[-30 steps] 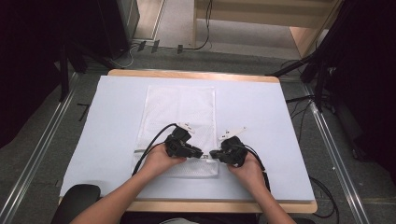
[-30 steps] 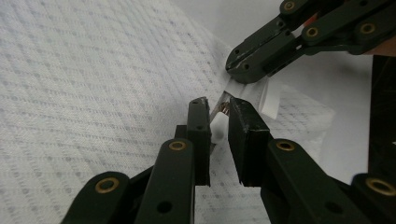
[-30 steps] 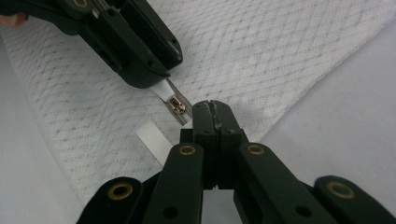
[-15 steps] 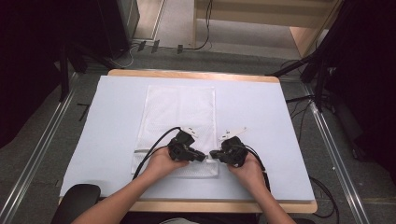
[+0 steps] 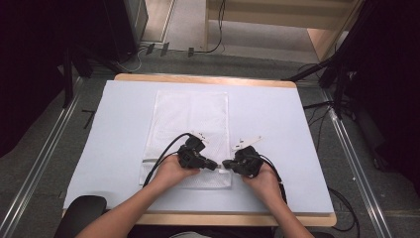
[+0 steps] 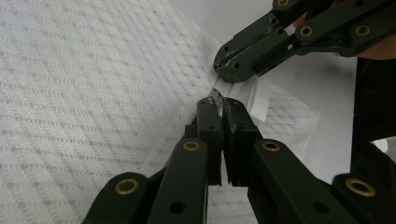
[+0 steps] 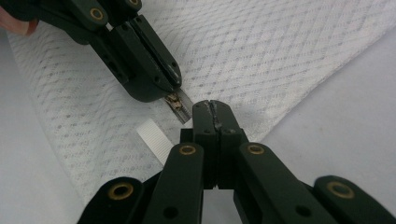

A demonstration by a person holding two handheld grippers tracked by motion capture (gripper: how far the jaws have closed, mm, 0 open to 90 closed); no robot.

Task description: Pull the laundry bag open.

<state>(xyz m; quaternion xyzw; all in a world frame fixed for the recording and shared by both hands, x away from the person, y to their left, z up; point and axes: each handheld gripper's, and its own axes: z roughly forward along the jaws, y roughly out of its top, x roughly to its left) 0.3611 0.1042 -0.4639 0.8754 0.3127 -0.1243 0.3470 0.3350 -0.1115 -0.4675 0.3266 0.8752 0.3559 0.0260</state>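
A white mesh bag (image 5: 190, 134) is lying flat on the table (image 5: 114, 129), with both grippers meeting at its near edge. In the high view the tips are too small to be read. In the right gripper view, the zip pull (image 7: 177, 102) is being pinched by the left gripper (image 7: 170, 88), whose jaws have just been closing. The right gripper (image 6: 224, 70) is being held clamped on the bag's edge beside a white ribbon tab (image 7: 156, 140).
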